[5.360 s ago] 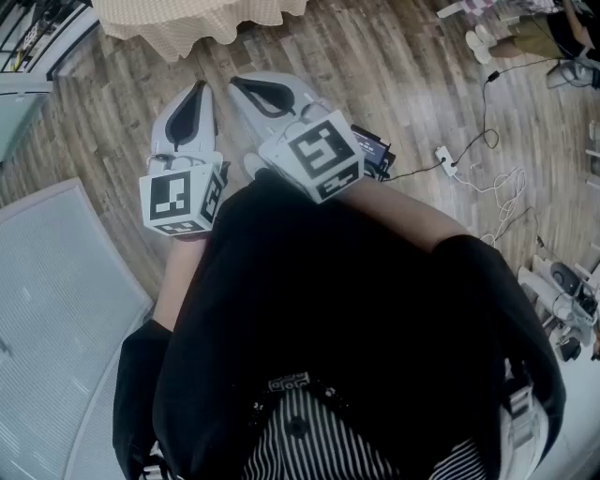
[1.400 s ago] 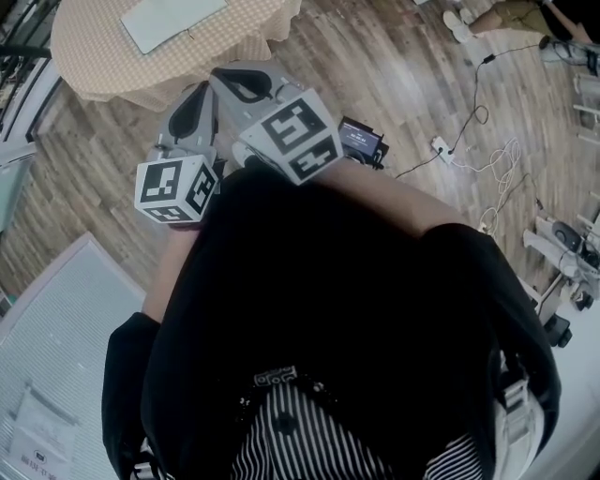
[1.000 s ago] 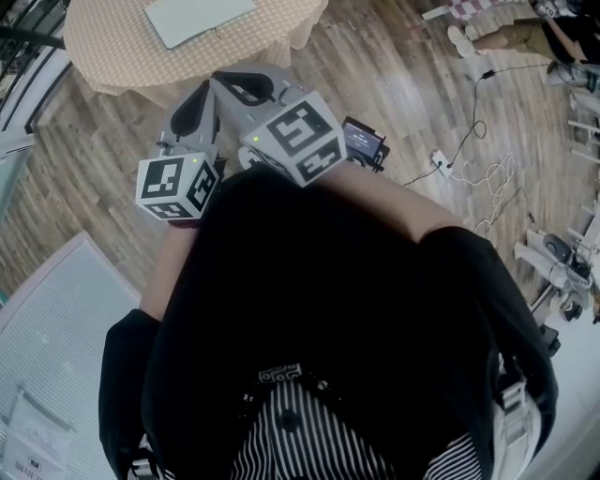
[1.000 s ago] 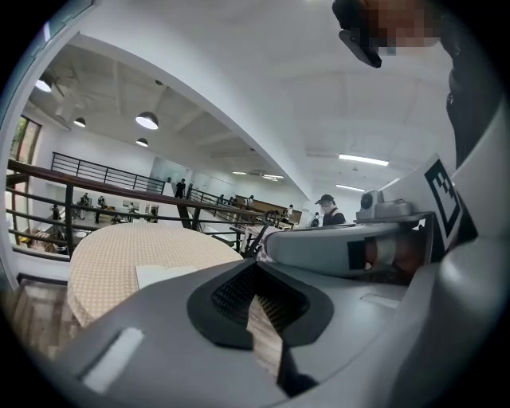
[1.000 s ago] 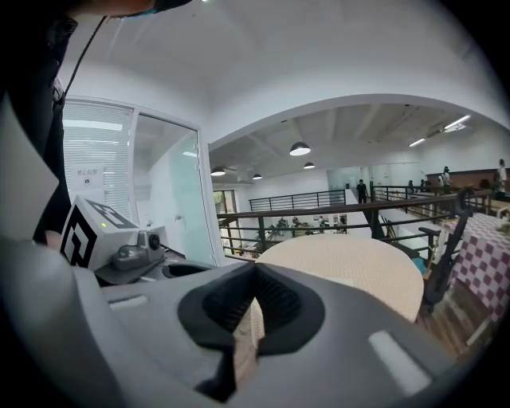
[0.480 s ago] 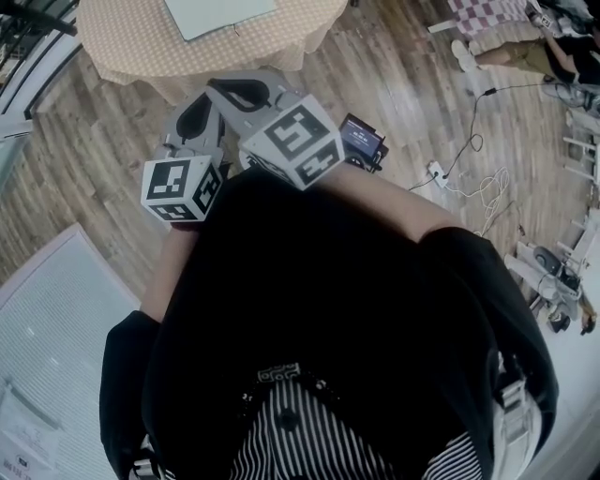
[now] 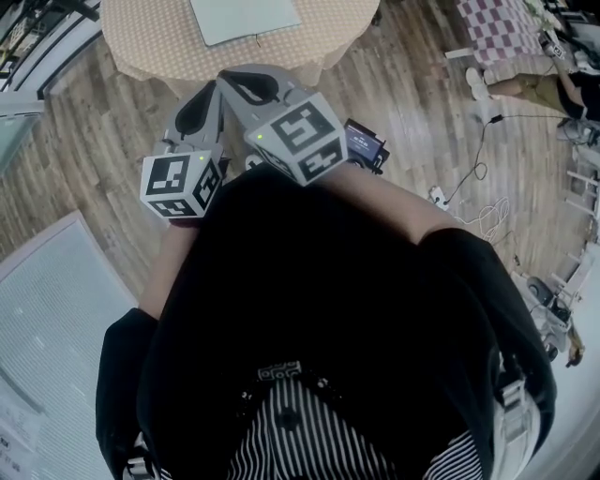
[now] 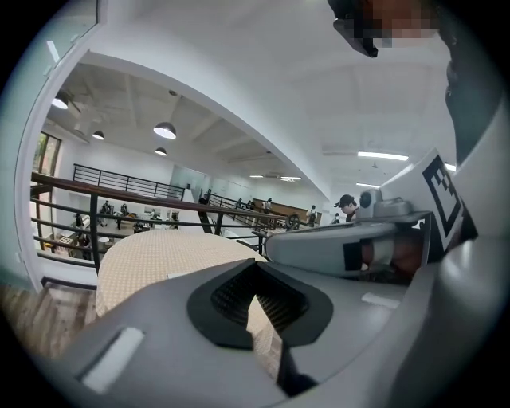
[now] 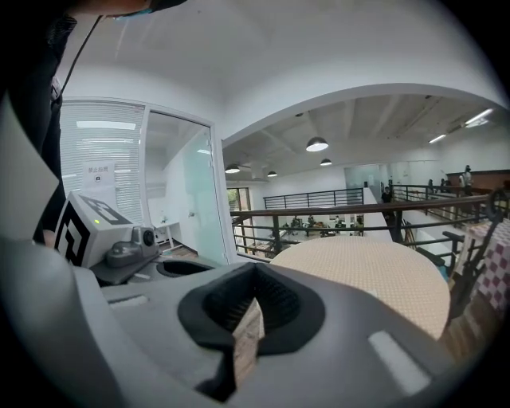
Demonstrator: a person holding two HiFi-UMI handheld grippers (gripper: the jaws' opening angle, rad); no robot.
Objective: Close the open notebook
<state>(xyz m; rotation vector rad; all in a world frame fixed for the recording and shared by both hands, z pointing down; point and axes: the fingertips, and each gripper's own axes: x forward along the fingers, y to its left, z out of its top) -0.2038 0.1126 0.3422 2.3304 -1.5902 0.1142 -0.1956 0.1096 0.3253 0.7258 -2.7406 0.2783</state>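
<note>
Left tool, right tool, head view: side by side, short of round worktop. One notebook flat on it.

Left gripper view: jaws together, empty.

Right gripper view: same.

Probably light, floppy; lift outer cover edge, fold across spine. Two tools, one worktop.

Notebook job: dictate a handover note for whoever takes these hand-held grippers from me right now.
Left hand-held gripper: jaws together, empty.
Right hand-held gripper: jaws together, empty. The two are held side by side in front of the person's body.
Notebook: lies flat on the round table with the checked cloth, beyond both gripper tips, and neither touches it.
Done: nothing on the notebook yet.
Left: reach the table, catch one cover and fold it over until the notebook is shut.
</note>
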